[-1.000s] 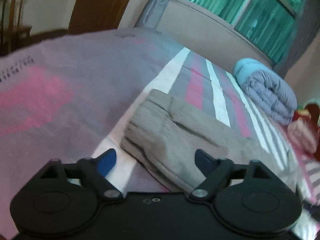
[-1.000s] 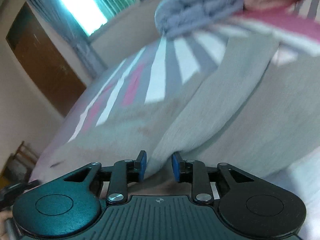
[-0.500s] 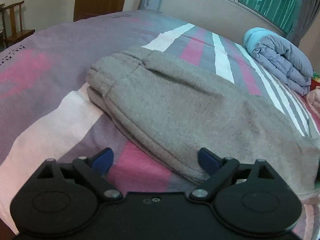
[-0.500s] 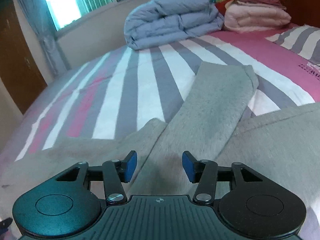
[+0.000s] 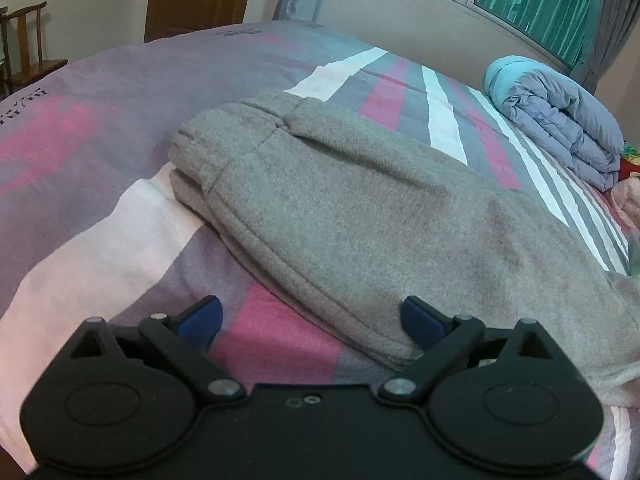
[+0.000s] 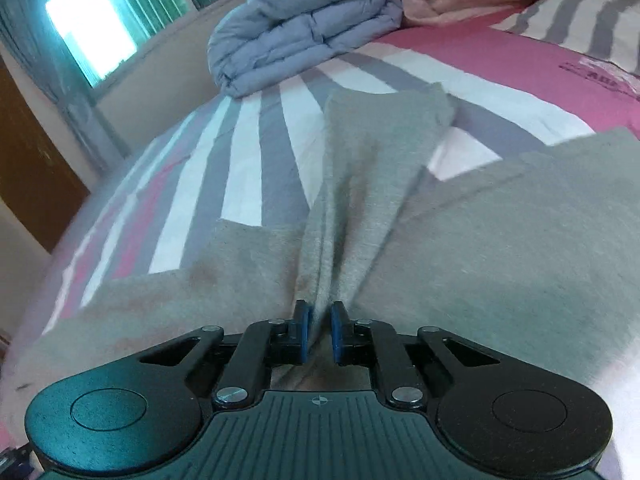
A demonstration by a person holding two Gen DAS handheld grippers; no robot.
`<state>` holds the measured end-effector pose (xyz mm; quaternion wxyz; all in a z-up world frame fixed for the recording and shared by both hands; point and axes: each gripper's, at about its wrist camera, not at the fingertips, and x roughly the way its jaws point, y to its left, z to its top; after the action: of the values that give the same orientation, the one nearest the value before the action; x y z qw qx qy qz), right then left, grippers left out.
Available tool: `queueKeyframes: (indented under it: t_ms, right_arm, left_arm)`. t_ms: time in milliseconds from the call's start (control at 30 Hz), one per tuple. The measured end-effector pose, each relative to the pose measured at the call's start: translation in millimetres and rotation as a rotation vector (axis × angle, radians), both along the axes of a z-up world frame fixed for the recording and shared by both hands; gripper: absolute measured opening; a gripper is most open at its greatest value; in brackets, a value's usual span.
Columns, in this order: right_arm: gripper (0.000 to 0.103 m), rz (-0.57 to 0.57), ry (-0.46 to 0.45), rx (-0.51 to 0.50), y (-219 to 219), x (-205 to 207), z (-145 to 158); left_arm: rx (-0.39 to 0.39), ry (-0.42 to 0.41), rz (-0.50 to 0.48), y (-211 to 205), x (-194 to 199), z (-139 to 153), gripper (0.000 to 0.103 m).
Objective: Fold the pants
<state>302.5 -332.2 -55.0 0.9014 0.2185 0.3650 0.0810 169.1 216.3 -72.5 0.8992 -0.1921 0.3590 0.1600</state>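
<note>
In the left wrist view, my left claw (image 5: 311, 322) is released wide, over the near edge of the grey pants (image 5: 340, 208) lying on the striped bed (image 5: 100, 248). In the right wrist view, my right claw (image 6: 320, 330) has just closed, clenched on a pants fold (image 6: 324, 276)

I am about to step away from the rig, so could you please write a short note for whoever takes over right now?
Left gripper: jaws wide open and just been opening, nothing held, poised over the near edge of the grey pants by the waistband.
Right gripper: jaws have just closed, pinching a ridge of the pants' cloth.
Pants lie on the striped bedspread, legs apart; folded blue quilt beyond.
Done: the right gripper's grip.
Left: probably grip with the left gripper, then do the folding.
</note>
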Motion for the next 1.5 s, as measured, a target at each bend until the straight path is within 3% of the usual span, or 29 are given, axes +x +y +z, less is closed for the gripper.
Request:
queueKeyframes:
  t_ms: [133,233,300,367,400,433,500,700,733,767,800,1000,1100,1200,1267,1300,1333,1500]
  right_arm:
    - [0.004,-0.011,-0.098,0.068,-20.6,-54.5,17.3]
    - [0.005,0.001,0.041,0.034,-30.2,-70.2,-3.1]
    - [0.005,-0.022,0.017,0.056,-37.6,-75.7,2.1]
    - [0.022,-0.063,-0.039,0.008,-40.0,-75.1,17.7]
    - [0.048,-0.068,-0.056,-0.004,-39.4,-70.9,25.2]
    - [0.052,-0.057,-0.083,-0.018,-37.0,-67.9,30.8]
    - [0.052,-0.025,-0.113,-0.099,-26.1,-56.9,40.6]
    - [0.052,0.091,-0.055,-0.392,10.0,-8.7,29.4]
    - [0.041,0.096,-0.042,-0.434,11.2,-6.8,24.7]
    - [0.017,0.101,-0.037,-0.446,10.0,-6.1,21.6]
    - [0.004,0.096,-0.027,-0.425,3.2,-8.2,22.0]
    - [0.004,-0.052,-0.096,-0.206,-58.1,-59.6,38.0]
    - [0.004,-0.112,-0.014,-0.08,-87.0,-78.9,18.0]
    - [0.008,-0.061,0.08,-0.112,-92.5,-71.7,-14.8]
    - [0.028,-0.033,0.011,-0.206,-84.1,-75.4,1.0]
    - [0.045,-0.017,-0.04,-0.282,-76.0,-77.5,10.1]
    - [0.051,0.016,-0.09,-0.342,-67.7,-77.8,17.7]
    - [0.051,0.206,-0.201,-0.609,-19.6,-58.8,23.2]
  left_arm:
    - [0.0,-0.006,-0.007,0.9,-0.7,-0.9,0.092]
    - [-0.002,-0.014,-0.009,1.2,-1.6,-1.7,0.092]
    - [-0.003,-0.015,-0.009,1.2,-1.8,-1.7,0.092]
    - [-0.002,-0.015,-0.007,0.3,-1.9,-1.8,0.092]
    - [-0.002,-0.015,-0.004,0.0,-1.6,-1.9,0.092]
    - [-0.001,-0.014,-0.002,-0.5,-1.4,-1.7,0.092]
    - [0.0,-0.012,0.002,-1.4,-1.0,-1.4,0.092]
    - [0.004,-0.006,0.002,-1.9,0.0,-1.1,0.092]
    - [0.002,-0.005,0.001,-1.3,0.3,-0.9,0.092]
    - [0.0,-0.004,-0.001,-1.0,0.4,-0.8,0.092]
    - [-0.002,-0.004,-0.001,-0.2,0.4,-0.9,0.092]
    - [0.008,-0.007,0.006,-2.2,0.1,-1.9,0.092]
    - [0.013,-0.006,0.005,-3.1,0.7,-2.5,0.092]
    - [0.011,0.003,0.003,-2.7,2.0,-1.8,0.092]
    - [0.009,0.003,0.006,-2.4,2.4,-2.0,0.093]
    - [0.012,0.003,0.009,-3.3,3.0,-2.6,0.094]
    - [0.015,0.004,0.013,-4.3,3.6,-3.0,0.095]
    - [0.022,0.013,0.025,-7.1,6.0,-3.6,0.096]
